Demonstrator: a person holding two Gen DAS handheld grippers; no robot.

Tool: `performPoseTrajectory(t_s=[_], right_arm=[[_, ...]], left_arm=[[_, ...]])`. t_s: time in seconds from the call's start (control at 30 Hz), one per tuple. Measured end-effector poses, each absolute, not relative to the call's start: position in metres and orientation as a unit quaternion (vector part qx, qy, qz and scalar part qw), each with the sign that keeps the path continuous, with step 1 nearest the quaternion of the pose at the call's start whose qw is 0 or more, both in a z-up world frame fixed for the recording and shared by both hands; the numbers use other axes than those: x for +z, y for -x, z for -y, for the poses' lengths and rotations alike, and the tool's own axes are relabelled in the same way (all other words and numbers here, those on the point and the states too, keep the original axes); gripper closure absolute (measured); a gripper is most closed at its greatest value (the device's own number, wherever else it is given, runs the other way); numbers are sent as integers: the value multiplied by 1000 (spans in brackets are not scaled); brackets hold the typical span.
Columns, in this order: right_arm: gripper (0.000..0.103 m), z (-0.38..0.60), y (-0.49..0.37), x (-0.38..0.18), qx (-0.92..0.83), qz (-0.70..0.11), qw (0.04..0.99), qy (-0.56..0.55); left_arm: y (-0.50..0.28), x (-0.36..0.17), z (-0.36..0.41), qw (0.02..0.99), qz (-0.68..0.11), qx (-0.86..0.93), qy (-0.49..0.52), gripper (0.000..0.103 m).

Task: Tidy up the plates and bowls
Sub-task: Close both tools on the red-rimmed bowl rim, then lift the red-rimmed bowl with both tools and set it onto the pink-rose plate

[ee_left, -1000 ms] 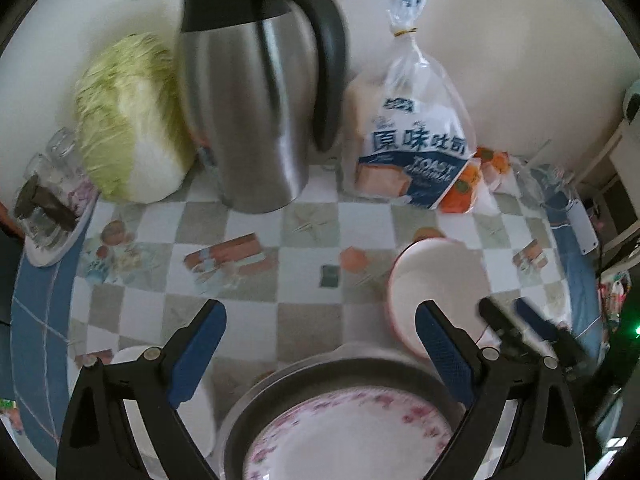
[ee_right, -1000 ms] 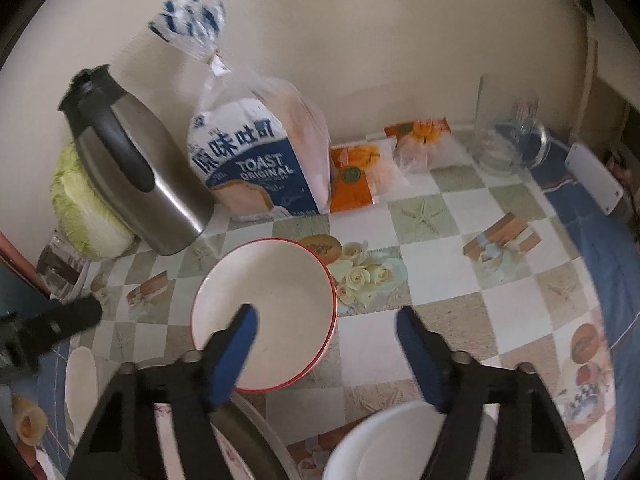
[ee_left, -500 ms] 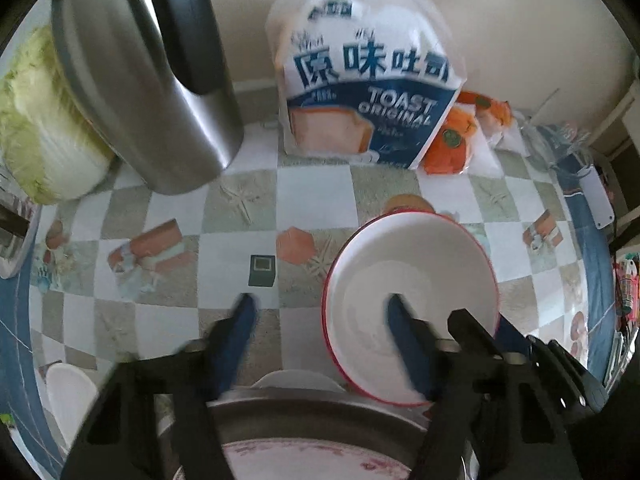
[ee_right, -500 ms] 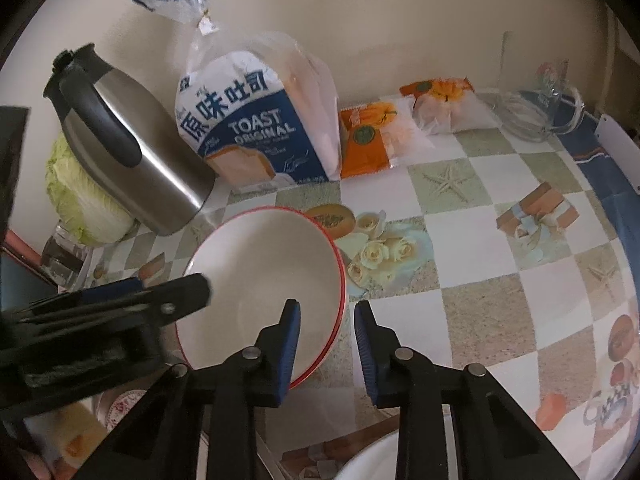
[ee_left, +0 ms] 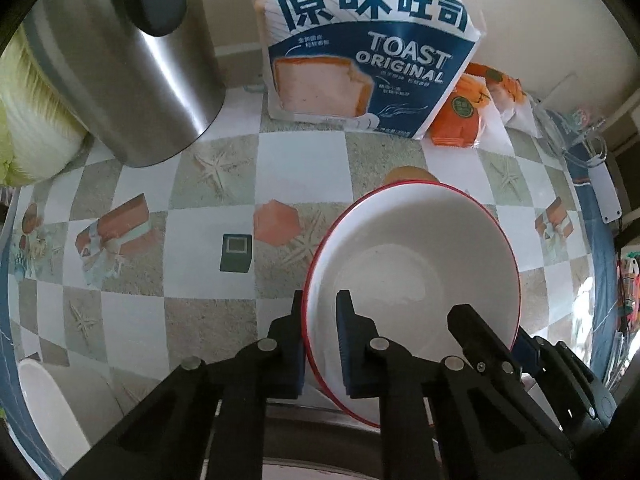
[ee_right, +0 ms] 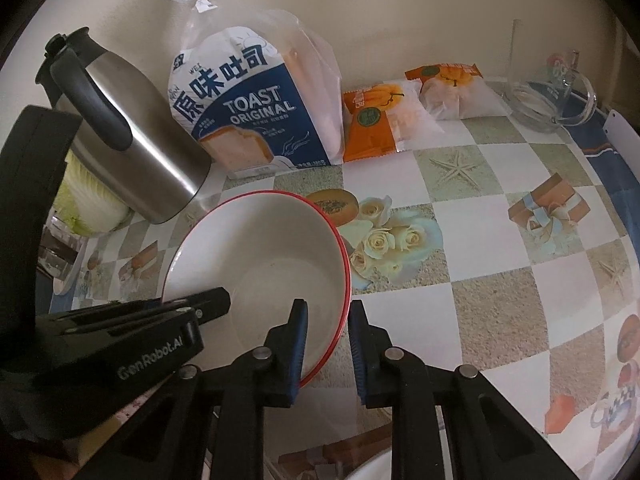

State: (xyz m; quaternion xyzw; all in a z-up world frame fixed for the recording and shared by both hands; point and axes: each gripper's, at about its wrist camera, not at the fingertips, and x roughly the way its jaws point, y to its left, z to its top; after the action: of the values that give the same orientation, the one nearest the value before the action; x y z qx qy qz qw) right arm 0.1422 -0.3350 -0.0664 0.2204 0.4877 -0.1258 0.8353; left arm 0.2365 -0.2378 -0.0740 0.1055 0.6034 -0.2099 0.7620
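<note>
A white bowl with a red rim (ee_left: 420, 272) (ee_right: 260, 248) sits on the checked tablecloth in front of the toast bag. My left gripper (ee_left: 320, 300) is shut on the bowl's left rim, one pad inside and one outside. From the other side my right gripper (ee_right: 328, 308) straddles the right rim, its jaws closing, the inner pad against the bowl's wall and the outer pad at the rim. Each gripper shows in the other's view: the right gripper (ee_left: 480, 340) over the bowl's near right edge, the left gripper (ee_right: 160, 320) over its left edge.
Behind the bowl stand a steel jug (ee_left: 120, 60), a toast bag (ee_left: 368, 52), a cabbage (ee_left: 24, 120), orange snack packets (ee_right: 376, 120) and a glass jug (ee_right: 552, 100). Another white bowl (ee_left: 52, 412) sits near left. A metal basin's rim (ee_left: 288, 410) lies just under my left gripper.
My left gripper came down and forward to the bowl and shut on its left rim. My right gripper sank a little and closed from wide open onto the right rim.
</note>
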Motion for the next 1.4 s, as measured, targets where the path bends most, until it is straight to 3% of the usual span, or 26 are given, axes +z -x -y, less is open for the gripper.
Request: performPoseTrajectory(t_s=[0.37, 0.67, 1.07, 1.4], right_arm=[[81, 337, -136, -34, -127, -450, 855, -225], [80, 310, -122, 13, -105, -430, 876, -193], [80, 231, -101, 31, -54, -473, 870, -127], [80, 180, -78, 34, -38, -502, 860, -80]], left_arm=[[-223, -32, 233, 791, -559, -232, -82, 89], [-193, 5, 183, 807, -554, -203, -25, 89], [-151, 21, 102, 815, -554, -166, 42, 89], [-107, -5, 54, 811, -555, -166, 84, 89]])
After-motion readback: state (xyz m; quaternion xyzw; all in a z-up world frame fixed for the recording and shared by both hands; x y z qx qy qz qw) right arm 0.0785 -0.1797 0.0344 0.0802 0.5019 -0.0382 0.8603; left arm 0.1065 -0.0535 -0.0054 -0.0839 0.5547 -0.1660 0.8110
